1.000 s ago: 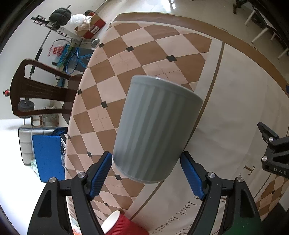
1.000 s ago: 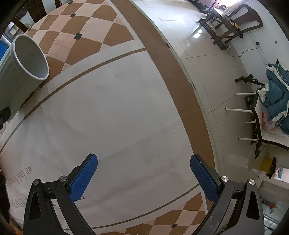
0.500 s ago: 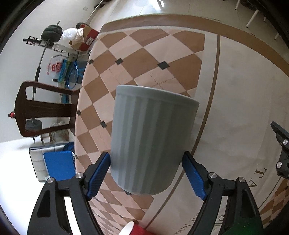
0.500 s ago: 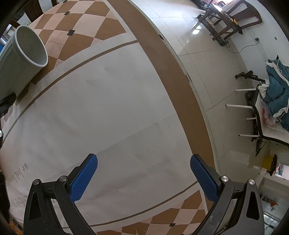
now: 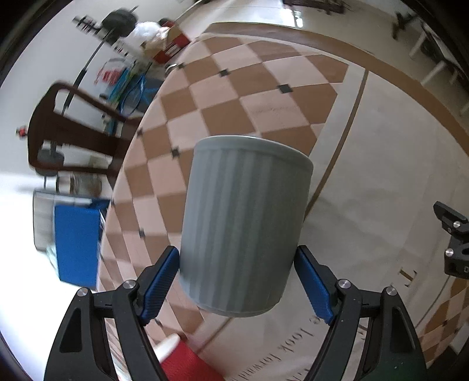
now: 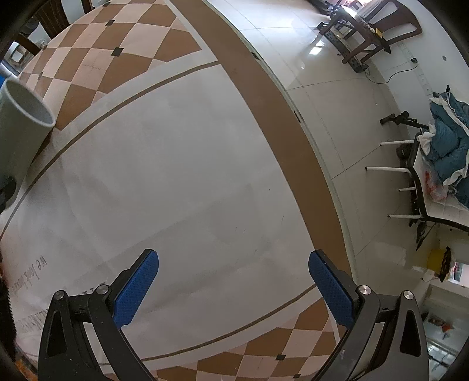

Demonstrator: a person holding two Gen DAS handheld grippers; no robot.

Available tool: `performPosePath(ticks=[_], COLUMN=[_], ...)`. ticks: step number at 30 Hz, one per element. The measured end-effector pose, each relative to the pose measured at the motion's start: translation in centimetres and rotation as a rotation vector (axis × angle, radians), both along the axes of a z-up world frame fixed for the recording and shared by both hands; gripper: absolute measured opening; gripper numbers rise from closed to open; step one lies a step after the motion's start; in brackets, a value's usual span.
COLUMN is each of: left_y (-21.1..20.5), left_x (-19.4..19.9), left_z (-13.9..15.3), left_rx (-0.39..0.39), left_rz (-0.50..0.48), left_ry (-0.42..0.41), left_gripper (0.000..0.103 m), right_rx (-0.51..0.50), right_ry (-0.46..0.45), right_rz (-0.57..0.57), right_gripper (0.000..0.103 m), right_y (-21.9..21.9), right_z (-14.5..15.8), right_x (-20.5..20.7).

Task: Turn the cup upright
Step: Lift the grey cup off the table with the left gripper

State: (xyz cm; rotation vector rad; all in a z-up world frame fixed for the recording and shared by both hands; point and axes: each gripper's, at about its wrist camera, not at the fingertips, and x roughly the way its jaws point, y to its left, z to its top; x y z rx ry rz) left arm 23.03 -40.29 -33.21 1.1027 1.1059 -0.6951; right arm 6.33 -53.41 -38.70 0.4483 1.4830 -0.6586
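Standing between the left gripper's point(image 5: 236, 288) parted jaws, grey cup point(image 5: 243, 228).

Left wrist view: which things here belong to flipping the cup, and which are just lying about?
Job:
ribbed grey ceramic cup, between the pads
left gripper

Lying about:
red paper cup
dark wooden chair
blue box
right gripper, open over the checked tablecloth

Grey-green ribbed cup point(image 5: 243, 228), blue-padded black left tool point(image 5: 237, 284) — tan-and-brown diamond-checked tablecloth point(image 5: 234, 96), red cup point(image 5: 181, 363)

Home: dining chair point(image 5: 73, 132), barbell point(image 5: 117, 20), tiled floor point(image 6: 337, 96).
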Motion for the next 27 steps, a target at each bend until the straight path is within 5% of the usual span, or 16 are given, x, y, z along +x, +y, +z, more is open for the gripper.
performPosePath(ticks=[17,27], left_y=[10.8,17.2], left_x=[-0.3,-5.6], left_z=[4.2,5.2], left_rx=[-0.201,-0.258], left_rz=[0.425,0.558], left_ry=[0.112,0.176], left_gripper=[0.076,0.074], right_rx=[-0.005,-0.028], right_ry=[-0.02,-0.035], right_rz=[0.05,0.071], right_gripper=[0.103,0.102], right_y=[4.7,8.8], right_z=[1.4,3.2], right_x=[-0.4,-1.5])
